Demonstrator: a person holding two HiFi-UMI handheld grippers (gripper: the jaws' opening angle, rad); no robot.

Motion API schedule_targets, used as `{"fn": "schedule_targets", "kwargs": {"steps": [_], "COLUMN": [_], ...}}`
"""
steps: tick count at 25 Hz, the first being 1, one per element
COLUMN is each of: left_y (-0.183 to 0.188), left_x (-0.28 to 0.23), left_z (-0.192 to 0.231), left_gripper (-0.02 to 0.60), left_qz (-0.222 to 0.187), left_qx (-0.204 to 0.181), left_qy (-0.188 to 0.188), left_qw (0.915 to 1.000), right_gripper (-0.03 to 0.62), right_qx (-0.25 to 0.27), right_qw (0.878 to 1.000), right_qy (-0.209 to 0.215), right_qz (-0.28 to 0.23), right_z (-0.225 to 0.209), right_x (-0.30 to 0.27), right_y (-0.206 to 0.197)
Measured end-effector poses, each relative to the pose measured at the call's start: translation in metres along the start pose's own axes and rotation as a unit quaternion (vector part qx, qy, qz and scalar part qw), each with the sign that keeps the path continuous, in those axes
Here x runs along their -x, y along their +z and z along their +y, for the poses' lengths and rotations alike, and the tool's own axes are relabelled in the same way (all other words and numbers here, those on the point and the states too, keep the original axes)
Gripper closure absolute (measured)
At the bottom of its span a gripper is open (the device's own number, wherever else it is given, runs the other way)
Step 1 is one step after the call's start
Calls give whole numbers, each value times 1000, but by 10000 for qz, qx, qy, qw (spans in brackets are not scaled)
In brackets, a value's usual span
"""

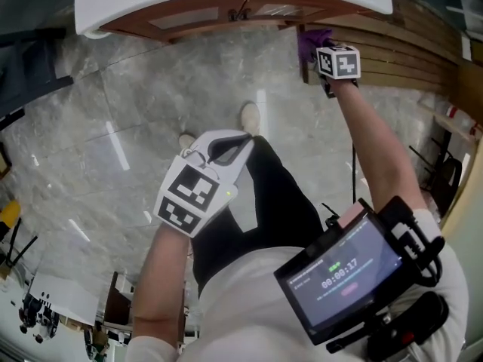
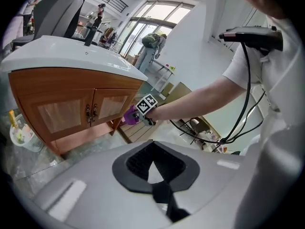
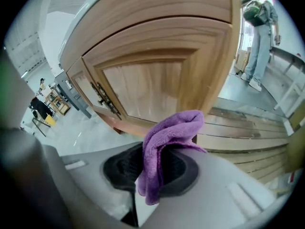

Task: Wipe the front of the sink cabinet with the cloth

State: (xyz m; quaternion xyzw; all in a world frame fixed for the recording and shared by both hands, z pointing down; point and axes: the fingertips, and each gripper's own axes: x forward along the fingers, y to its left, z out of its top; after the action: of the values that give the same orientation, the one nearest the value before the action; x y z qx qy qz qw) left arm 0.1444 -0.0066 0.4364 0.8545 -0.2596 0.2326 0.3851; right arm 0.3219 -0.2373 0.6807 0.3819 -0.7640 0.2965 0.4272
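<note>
The sink cabinet (image 1: 204, 13) has wooden double doors (image 2: 71, 109) under a white basin top. My right gripper (image 1: 317, 55) reaches out to the cabinet's right front corner and is shut on a purple cloth (image 1: 308, 42). In the right gripper view the cloth (image 3: 167, 137) bunches up out of the jaws, close against the right door panel (image 3: 157, 80); whether it touches is not clear. The left gripper view shows the cloth (image 2: 128, 116) at that same corner. My left gripper (image 1: 238, 140) hangs back over my legs, shut with nothing in it (image 2: 153, 175).
A slatted wooden platform (image 1: 407, 44) lies on the floor right of the cabinet. A white bucket (image 2: 21, 135) with small items stands at the cabinet's left end. A person with a backpack (image 3: 259, 37) stands further back. The floor is grey marble tile (image 1: 113, 127).
</note>
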Motion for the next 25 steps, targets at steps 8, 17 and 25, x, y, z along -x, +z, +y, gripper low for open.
{"fn": "schedule_targets", "kwargs": {"steps": [8,17,25], "left_y": [8,19,17], "left_x": [-33,-50,-36], "left_z": [-7,5,7], "left_gripper": [577,577,577], "left_qz": [67,54,17], "left_qx": [72,231,293], "left_qy": [68,225,335], "left_qw": [9999,9995,9990], "right_gripper": [522,522,522], "right_qx": [-25,185,348], "right_qw": [9995,9991,9990], "right_qy": [-299,-215,-12], "right_qz": [136,307,276], "right_z": [-56,-61,-27], "right_x": [-15,-53,-66], "right_y": [-2,10,23]}}
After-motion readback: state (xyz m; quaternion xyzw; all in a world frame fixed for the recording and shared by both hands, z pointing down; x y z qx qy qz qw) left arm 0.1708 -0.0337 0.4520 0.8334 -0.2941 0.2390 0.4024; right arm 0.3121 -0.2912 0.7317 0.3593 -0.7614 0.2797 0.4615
